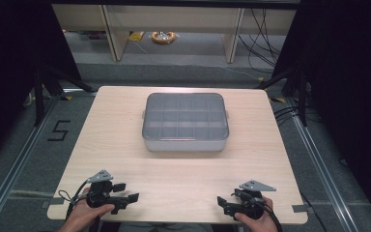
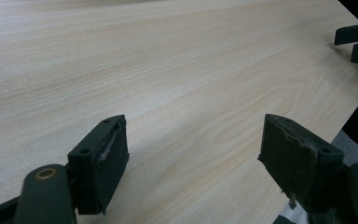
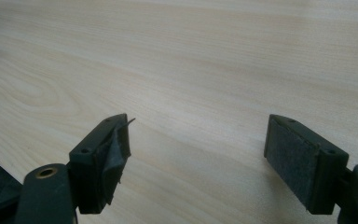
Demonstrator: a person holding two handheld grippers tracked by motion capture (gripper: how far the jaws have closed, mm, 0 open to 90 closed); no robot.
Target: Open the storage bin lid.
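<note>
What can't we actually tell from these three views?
- Contents of the compartment box: in the high view the grey translucent lid blurs the cells; whether anything lies inside is too faint to tell.
- Box latches or clasps: too small in the high view.
- Forearms behind the left gripper and right gripper: cut off by the bottom edge of the high view.
- Box from both gripper views: they look along bare table, so no close look.

Both our grippers wait at the near edge, a lidded box beyond.
We hold our left gripper and right gripper with jaws apart, pointing inward over the wooden table, well apart from the grey compartment box at mid-table.
</note>
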